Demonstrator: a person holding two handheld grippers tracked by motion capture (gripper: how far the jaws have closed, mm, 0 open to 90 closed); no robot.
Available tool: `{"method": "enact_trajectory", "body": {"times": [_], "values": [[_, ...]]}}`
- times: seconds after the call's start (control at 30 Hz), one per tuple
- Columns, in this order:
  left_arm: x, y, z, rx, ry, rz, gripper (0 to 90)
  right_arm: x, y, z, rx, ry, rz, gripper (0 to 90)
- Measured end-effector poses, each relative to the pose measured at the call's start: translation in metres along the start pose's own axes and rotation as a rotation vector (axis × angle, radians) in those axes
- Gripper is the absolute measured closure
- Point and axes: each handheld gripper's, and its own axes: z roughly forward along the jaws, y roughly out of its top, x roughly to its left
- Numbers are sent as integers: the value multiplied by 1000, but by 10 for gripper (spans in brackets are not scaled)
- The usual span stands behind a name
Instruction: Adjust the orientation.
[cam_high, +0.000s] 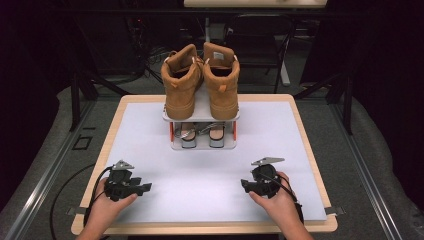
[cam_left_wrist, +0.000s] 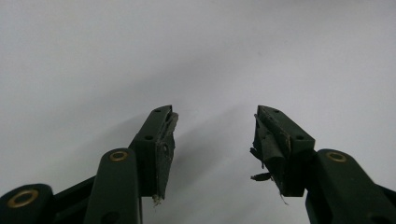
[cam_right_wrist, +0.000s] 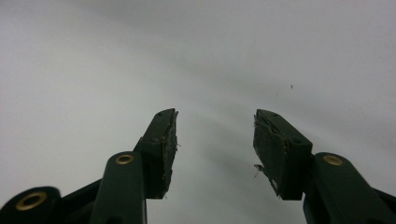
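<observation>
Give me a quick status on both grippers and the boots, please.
Left gripper open, empty. Right gripper open, empty. Tan boots on rack, untouched. White mat between, nothing in the way.

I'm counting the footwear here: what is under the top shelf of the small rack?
Under the top shelf, which carries two tan boots, the rack's lower tier holds a pair of sandals. Just their front ends show; the shelf and boots cover the rest.

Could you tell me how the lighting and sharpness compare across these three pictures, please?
High view: the white table top is brightly lit, the surroundings nearly black, and the boots are slightly soft. Left gripper view: sharp fingertips with faint shadows on plain grey. Right gripper view: the same, grey darkening toward the top.
</observation>
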Motion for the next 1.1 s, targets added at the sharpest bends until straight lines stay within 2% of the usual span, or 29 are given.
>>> {"method": "enact_trajectory", "body": {"times": [0.17,0.23,0.3,0.33,0.43,0.47,0.53,0.63,0.77,0.8,0.83,0.87,0.93,0.97,1.0,1.1], "values": [[-4,-8,4,-21,8,24,460,2,-12,4,-7,0,-7,495],[-6,-11,5,-31,6,27,456,3,-17,9,-47,14,-1,494],[-6,-12,5,-41,11,47,453,4,-22,11,-76,15,-19,480],[-7,-13,5,-52,14,45,450,5,-24,12,-93,16,-28,469],[-7,-15,4,-72,25,67,442,8,-29,17,-125,5,-82,461],[-7,-16,4,-81,23,67,440,8,-30,18,-115,6,-101,461],[-6,-18,3,-84,18,74,433,10,-32,21,-129,5,-96,454],[-7,-19,4,-102,13,109,420,11,-35,24,-126,32,-91,444],[-8,-22,5,-118,13,136,418,12,-37,26,-121,28,-105,436],[-8,-23,5,-120,10,135,418,13,-38,28,-140,44,-92,435],[-8,-24,6,-125,8,141,418,14,-38,27,-130,40,-97,435],[-8,-24,6,-126,10,150,418,15,-39,28,-149,41,-93,436],[-7,-25,7,-125,20,162,418,17,-40,29,-155,38,-116,435],[-6,-25,8,-126,21,162,418,18,-39,27,-133,22,-145,436],[-6,-26,9,-127,13,150,418,20,-40,30,-159,40,-128,435],[-6,-27,11,-126,4,136,418,24,-41,30,-164,19,-185,434]]}}
